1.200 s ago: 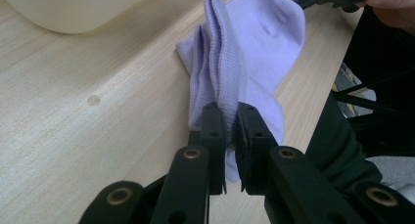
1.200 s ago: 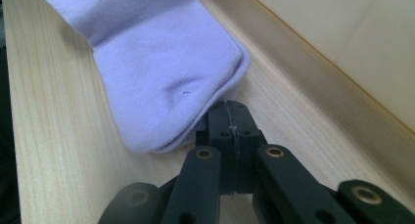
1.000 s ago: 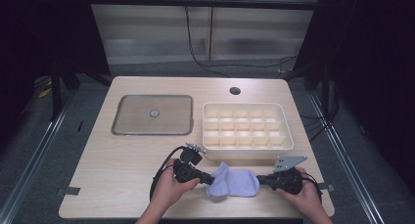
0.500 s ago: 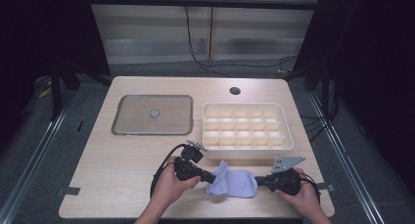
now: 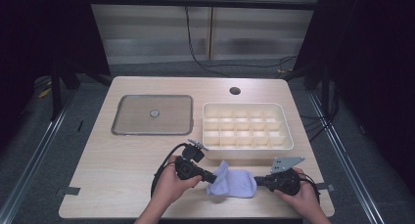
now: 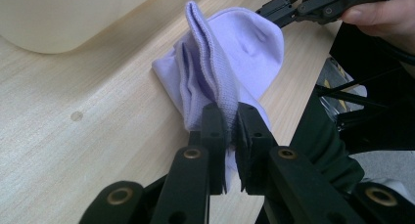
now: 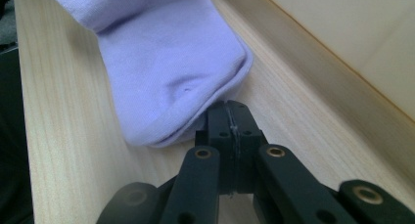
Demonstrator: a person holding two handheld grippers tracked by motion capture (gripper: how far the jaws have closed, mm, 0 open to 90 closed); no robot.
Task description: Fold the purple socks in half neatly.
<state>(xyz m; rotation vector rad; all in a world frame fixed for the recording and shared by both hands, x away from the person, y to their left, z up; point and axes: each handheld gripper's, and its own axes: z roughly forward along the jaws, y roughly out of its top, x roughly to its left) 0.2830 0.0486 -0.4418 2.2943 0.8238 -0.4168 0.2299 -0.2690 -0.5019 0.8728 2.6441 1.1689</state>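
High view has the whole setup: one wooden bench [image 5: 122, 175], then one flat grey tray [image 5: 152, 115] on the left, one cream divided organizer box [image 5: 247, 127] on the right, and one lilac sock [image 5: 232, 184] lying at the near edge, just in front of the box.

Two grippers on it. The left gripper [image 6: 228, 123] is nearly closed, pinching the sock's ribbed cuff, which stands up in a fold. The right gripper [image 7: 229, 117] has its jaws pressed fully together at the toe end; they seem to nip the hem there, but that edge is mostly hidden.

It looks like a fold or roll-up of the sock. To do it well, the person would probably want both pinches kept firm, the fabric kept low over the bench, and the cuff brought toward the toe so the edges line up without bunching.
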